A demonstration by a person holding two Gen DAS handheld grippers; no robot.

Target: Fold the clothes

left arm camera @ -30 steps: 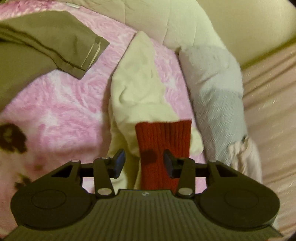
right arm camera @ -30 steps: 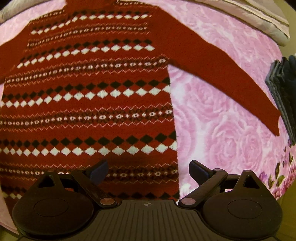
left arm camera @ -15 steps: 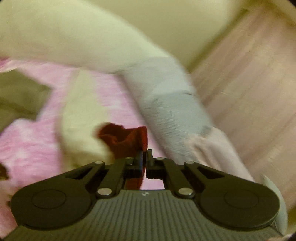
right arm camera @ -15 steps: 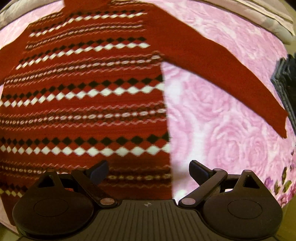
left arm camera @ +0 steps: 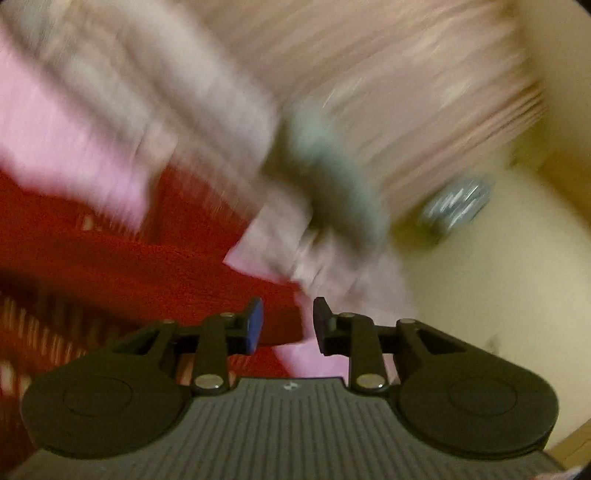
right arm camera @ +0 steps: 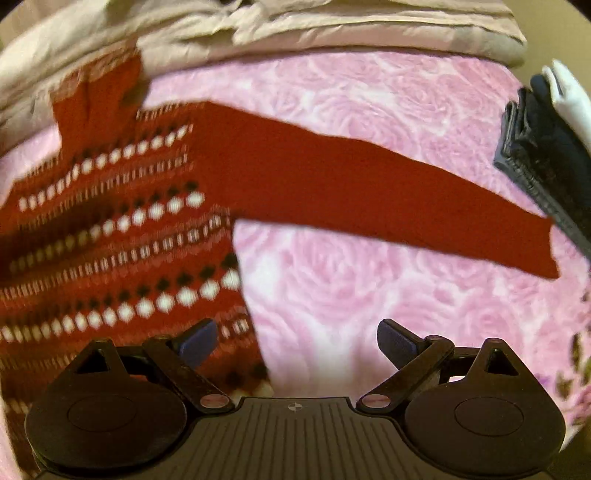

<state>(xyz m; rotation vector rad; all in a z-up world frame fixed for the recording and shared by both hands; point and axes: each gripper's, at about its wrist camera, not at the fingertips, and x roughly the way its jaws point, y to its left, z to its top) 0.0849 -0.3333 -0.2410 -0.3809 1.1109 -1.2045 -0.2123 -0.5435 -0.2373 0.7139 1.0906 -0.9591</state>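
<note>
I'm working in a home bedroom, on a bed: a pink rose-patterned blanket (right arm camera: 369, 295) covers the surface, a rumpled beige quilt (right arm camera: 332, 26) is bunched along its far edge, and a dark folded stack (right arm camera: 539, 162) of clothes sits at the right side.

Open ground: bare pink blanket (right arm camera: 369, 295) ahead of the right gripper (right arm camera: 295, 341), below the sweater's spread sleeve (right arm camera: 369, 192).
Right edge: dark folded stack (right arm camera: 546, 177) touches the cuff.
Far side: bunched beige bedding (right arm camera: 295, 33).
Left wrist view: blurred.
</note>
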